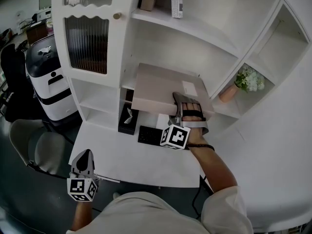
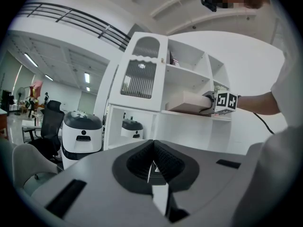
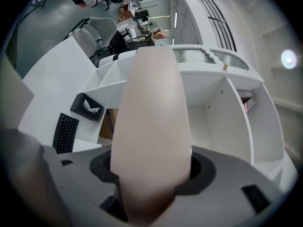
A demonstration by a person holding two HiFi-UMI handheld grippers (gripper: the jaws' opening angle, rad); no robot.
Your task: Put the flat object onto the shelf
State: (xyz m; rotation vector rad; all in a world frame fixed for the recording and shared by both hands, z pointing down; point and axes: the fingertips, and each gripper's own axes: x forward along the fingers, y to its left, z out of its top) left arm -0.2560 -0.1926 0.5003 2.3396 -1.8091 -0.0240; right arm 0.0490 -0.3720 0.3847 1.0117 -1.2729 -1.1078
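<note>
Our right gripper (image 1: pixel 185 101) has its jaws spread wide and clamped on the near edge of the flat box (image 1: pixel 156 89). The beige box lies level, its far end on the middle shelf (image 1: pixel 224 108) of the white cabinet and its near part jutting out over the desk (image 1: pixel 122 155) and the black keyboard (image 1: pixel 148 135). To its right on the same shelf stands a small flower pot (image 1: pixel 246 81). Our left gripper (image 1: pixel 84 162) hangs low at the near left, its jaws pressed together with nothing between them.
</note>
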